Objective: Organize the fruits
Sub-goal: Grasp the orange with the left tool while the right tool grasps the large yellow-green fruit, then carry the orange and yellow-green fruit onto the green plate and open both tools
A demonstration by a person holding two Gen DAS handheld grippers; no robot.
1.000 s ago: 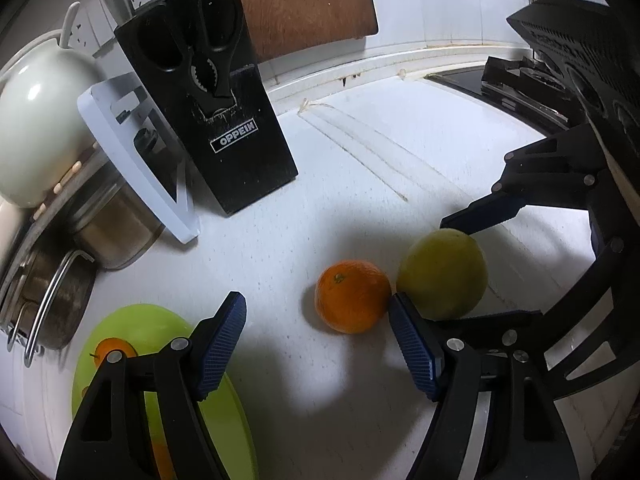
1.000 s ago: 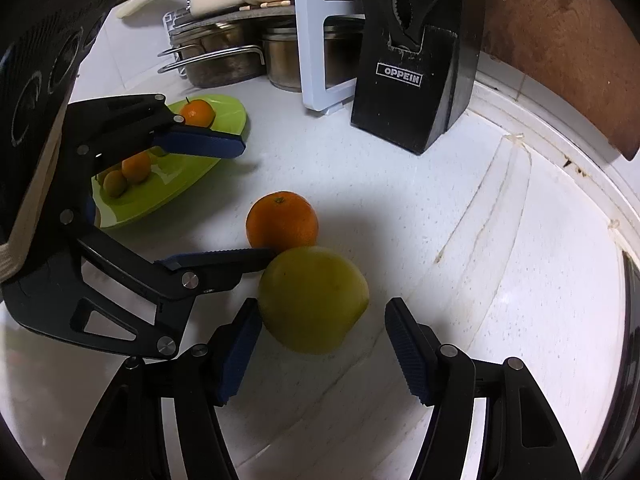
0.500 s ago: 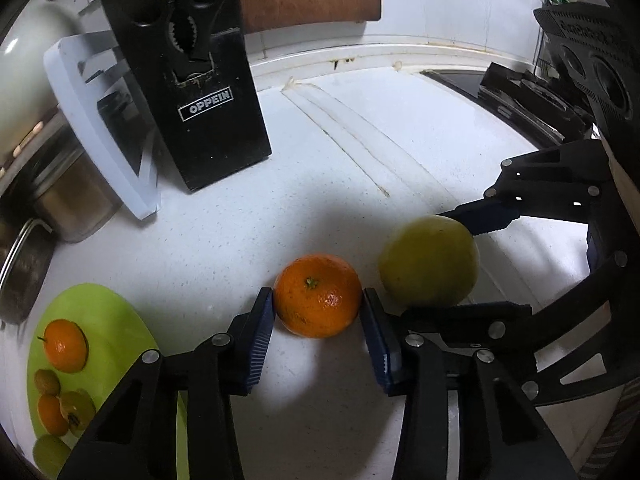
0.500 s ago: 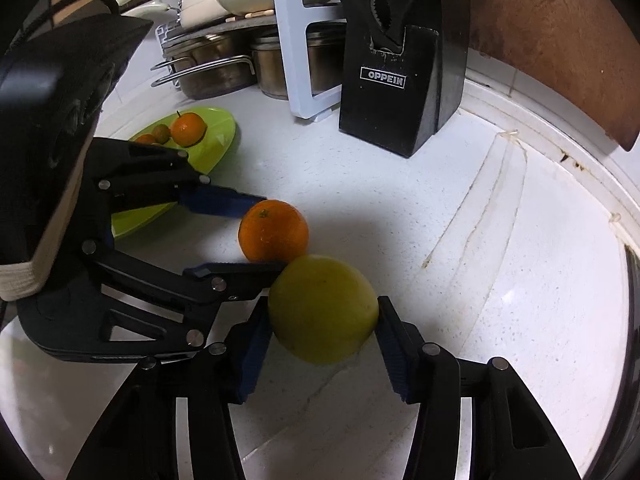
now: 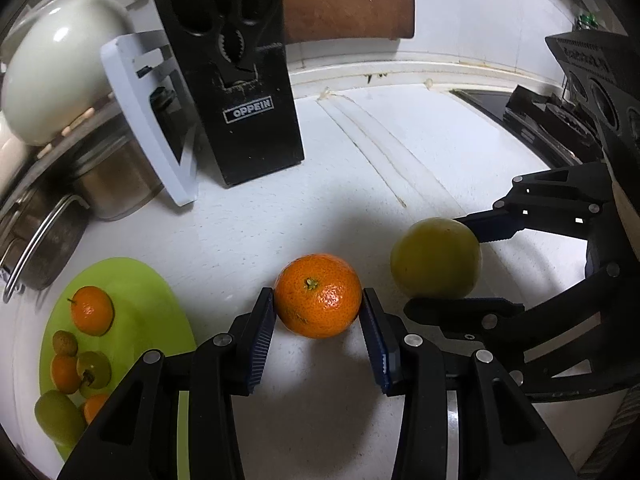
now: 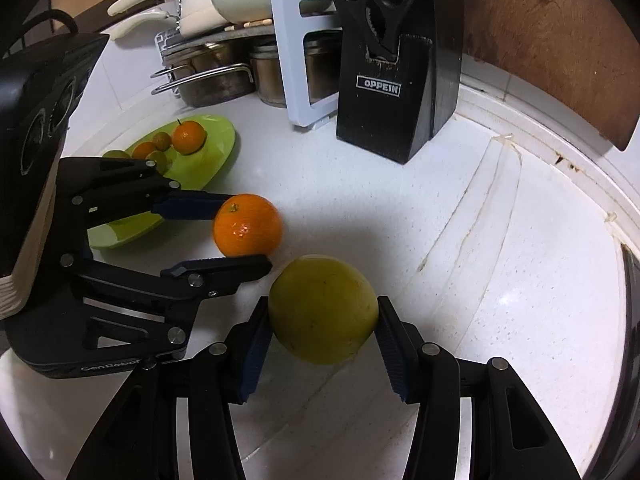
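An orange (image 5: 318, 296) sits on the white counter (image 5: 360, 184) with my left gripper (image 5: 318, 322) shut on it, blue pads pressing both sides. Just to its right, my right gripper (image 5: 474, 266) is shut on a larger yellow-green fruit (image 5: 436, 258). In the right wrist view the yellow-green fruit (image 6: 323, 308) fills my right gripper (image 6: 323, 314), and the orange (image 6: 248, 230) is held in my left gripper (image 6: 224, 236) beyond it. A lime-green plate (image 5: 136, 292) at the left, also the plate (image 6: 216, 152), carries several small oranges and green fruits.
A black knife block (image 5: 240, 92) stands behind the fruits, with a white rack (image 5: 148, 120), steel pots (image 5: 60, 216) and a pale kettle (image 5: 52, 84) to its left. A wooden board (image 5: 348, 0) leans on the back wall. A dark hob (image 5: 540, 120) lies at the right.
Both grippers closed from wide open onto their fruits: the left slid forward around the orange, the right onto the yellow-green fruit. The left wrist rolled a little.
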